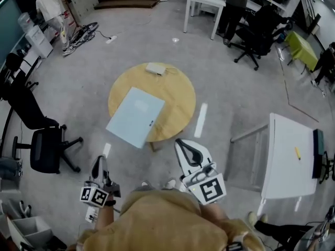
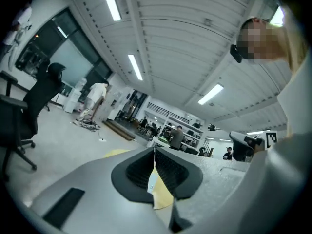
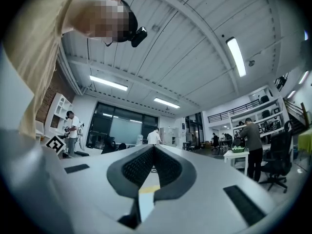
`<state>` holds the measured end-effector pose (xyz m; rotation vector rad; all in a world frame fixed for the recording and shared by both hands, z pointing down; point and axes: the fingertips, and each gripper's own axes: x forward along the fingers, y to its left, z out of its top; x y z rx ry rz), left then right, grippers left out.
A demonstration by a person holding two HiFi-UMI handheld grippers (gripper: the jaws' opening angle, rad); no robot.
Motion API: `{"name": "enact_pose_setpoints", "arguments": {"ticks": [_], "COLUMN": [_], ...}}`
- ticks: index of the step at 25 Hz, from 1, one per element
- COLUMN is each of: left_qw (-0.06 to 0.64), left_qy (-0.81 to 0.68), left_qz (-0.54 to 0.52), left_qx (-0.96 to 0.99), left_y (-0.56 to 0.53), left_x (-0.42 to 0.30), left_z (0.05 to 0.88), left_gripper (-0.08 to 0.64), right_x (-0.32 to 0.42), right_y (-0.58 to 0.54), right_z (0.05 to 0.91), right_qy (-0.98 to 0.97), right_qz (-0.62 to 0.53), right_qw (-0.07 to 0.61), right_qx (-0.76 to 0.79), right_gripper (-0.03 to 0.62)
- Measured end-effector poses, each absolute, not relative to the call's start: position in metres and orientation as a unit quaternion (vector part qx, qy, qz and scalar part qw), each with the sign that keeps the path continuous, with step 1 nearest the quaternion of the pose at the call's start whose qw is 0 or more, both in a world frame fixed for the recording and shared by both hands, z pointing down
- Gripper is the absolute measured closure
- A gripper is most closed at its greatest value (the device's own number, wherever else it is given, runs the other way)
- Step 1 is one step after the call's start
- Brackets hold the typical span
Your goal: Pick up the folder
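On the round wooden tabletop (image 1: 178, 95) a pale blue rectangular folder (image 1: 135, 116) lies flat, its near-left corner overhanging the rim. Nearer the person, clear of the folder, the left tool (image 1: 99, 163) and the right tool (image 1: 180, 144) each have their jaws pressed together on nothing.

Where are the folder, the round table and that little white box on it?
folder (image 1: 135, 116): head view, middle of its pale cover.
round table (image 1: 178, 95): head view, bare wood right of the folder.
white box (image 1: 154, 68): head view, its top face.
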<state>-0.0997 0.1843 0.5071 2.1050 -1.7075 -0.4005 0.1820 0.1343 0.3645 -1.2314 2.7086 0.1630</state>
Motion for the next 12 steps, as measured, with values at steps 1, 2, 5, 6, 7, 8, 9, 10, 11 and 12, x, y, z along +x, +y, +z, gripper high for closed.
{"name": "enact_pose_setpoints", "arguments": {"ticks": [1,2,5,6,7,8,9,10,11,12], "left_qw": [0.209,0.214,0.224,0.229,0.236,0.242,0.248,0.254,0.260,0.266], "left_qy": [-0.614,-0.614,-0.614,-0.616,-0.617,-0.618,-0.619,-0.619,-0.617,-0.615], "left_qz": [-0.149,-0.151,-0.149,-0.147,-0.146,-0.146,-0.147,-0.148,-0.150,-0.151], "left_qx": [0.747,0.744,0.742,0.739,0.736,0.733,0.731,0.729,0.727,0.726], "left_y": [0.182,0.181,0.180,0.178,0.175,0.172,0.168,0.165,0.161,0.158], "left_x": [-0.099,-0.097,-0.093,-0.092,-0.091,-0.090,-0.090,-0.091,-0.093,-0.096], "left_z": [0.512,0.516,0.525,0.529,0.534,0.540,0.546,0.552,0.559,0.566], "left_gripper": [0.555,0.555,0.555,0.555,0.554,0.554,0.552,0.552,0.551,0.549], "right_x": [0.186,0.188,0.187,0.186,0.185,0.184,0.181,0.178,0.173,0.168], "right_y": [0.132,0.129,0.120,0.115,0.109,0.103,0.096,0.091,0.086,0.082], "right_z": [0.369,0.372,0.381,0.383,0.385,0.388,0.390,0.392,0.393,0.394], "right_qy": [0.908,0.909,0.915,0.918,0.920,0.921,0.923,0.924,0.925,0.925], "right_qz": [0.050,0.045,0.034,0.032,0.030,0.028,0.026,0.025,0.026,0.027], "right_qw": [0.080,0.079,0.077,0.075,0.073,0.071,0.069,0.067,0.065,0.064], "right_qx": [-0.409,-0.406,-0.394,-0.389,-0.385,-0.381,-0.378,-0.375,-0.374,-0.373], "right_gripper": [0.595,0.595,0.595,0.595,0.595,0.595,0.595,0.595,0.595,0.595]}}
